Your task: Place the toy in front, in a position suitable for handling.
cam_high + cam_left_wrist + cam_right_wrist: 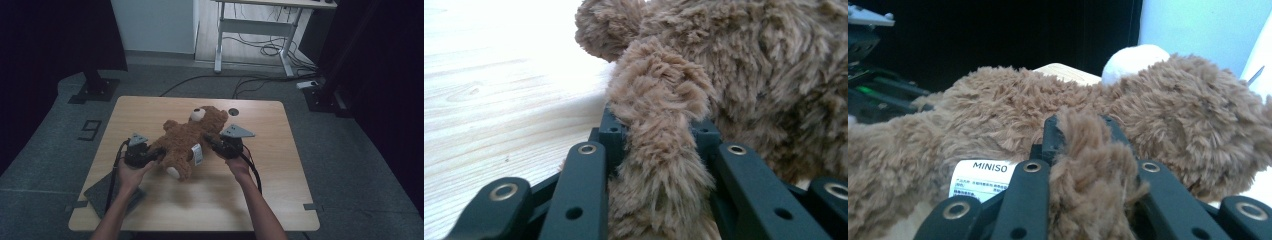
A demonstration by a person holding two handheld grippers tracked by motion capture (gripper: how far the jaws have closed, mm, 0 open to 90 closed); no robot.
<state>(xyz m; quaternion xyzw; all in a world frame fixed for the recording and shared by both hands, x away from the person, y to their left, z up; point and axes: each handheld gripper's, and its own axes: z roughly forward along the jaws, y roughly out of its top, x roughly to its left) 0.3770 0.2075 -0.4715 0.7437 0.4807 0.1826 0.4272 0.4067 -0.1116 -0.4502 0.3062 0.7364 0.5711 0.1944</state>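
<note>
Gripping is done: the left gripper (pixel 159 154) has its fingers (pixel 614 131) clamped on one limb of the teddy bear (pixel 187 141) lying mid-desk (pixel 150 112), the right gripper (pixel 209 141) pinches another, leaving lifting or repositioning ahead.

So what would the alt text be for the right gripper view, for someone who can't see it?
Two black jaws of the right gripper pinch a furry limb of a brown teddy bear. The bear's body lies across the frame, a white label reading MINISO on its side, with a pale wooden table behind.
</note>
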